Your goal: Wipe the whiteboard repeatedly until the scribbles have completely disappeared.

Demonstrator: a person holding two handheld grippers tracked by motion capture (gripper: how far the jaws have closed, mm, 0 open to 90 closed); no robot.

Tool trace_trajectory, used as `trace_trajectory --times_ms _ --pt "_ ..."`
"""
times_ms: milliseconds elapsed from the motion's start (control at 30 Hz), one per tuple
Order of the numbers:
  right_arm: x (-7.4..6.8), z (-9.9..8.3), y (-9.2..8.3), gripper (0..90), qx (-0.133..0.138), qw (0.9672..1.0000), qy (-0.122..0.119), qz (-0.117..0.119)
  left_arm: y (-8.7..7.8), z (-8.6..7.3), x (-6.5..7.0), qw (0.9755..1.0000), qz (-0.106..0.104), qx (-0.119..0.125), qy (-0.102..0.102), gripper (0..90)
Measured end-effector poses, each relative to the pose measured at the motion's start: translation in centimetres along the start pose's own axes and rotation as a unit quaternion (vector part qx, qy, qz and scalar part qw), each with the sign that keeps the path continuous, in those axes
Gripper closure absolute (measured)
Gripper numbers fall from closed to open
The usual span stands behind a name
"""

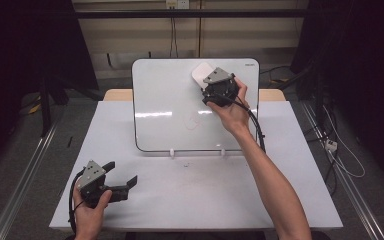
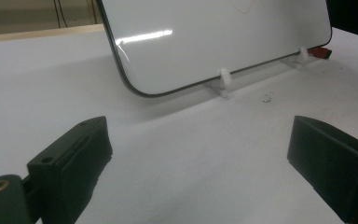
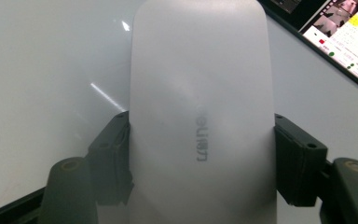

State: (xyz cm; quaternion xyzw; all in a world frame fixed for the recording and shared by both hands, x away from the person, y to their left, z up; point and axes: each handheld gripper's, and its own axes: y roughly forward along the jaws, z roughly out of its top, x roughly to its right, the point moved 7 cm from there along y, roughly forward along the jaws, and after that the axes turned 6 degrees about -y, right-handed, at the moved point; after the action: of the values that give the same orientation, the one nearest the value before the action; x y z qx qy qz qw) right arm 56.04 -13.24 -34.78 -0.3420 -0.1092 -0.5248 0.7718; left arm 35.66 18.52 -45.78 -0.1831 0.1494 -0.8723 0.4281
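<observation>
Up near the top right corner of the whiteboard [image 1: 170,107], the right gripper [image 1: 211,86] holds a white eraser [image 1: 200,74], a flat oblong block with rounded ends and grey lettering on its back. In the right gripper view the eraser [image 3: 200,107] stands lengthwise between the two black fingers [image 3: 114,156], which pinch it across its width: one pad presses on each long edge, about halfway along the block, and most of it reaches out past the fingertips toward the board. Whether its far face touches the board I cannot tell. Faint reddish marks [image 1: 194,122] show on the board below the gripper. The board leans back on two small white clips [image 2: 223,80] at its lower edge, set on the white table [image 1: 205,195]. The left gripper [image 1: 122,176] rests near the front left corner of the table, well apart from the board, its fingers [image 2: 72,161] spread wide with nothing between them.
</observation>
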Motion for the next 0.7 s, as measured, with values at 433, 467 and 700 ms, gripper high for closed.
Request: trace_trajectory --times_ms 433,467,700 --pt "-2.4 -0.7 -0.2 31.3 -0.005 0.9998 -0.019 0.006 -0.1 0.0 0.1 1.0 0.004 0.0 0.004 5.8" --pt "-2.7 -0.8 -0.2 31.3 -0.004 0.9997 -0.022 0.008 -0.1 0.0 0.1 1.0 0.003 -0.001 0.003 5.8" --pt "-5.8 -1.4 -0.4 31.3 -0.004 0.9983 -0.053 0.023 0.1 0.0 0.2 1.0 0.003 -0.003 0.006 5.8"
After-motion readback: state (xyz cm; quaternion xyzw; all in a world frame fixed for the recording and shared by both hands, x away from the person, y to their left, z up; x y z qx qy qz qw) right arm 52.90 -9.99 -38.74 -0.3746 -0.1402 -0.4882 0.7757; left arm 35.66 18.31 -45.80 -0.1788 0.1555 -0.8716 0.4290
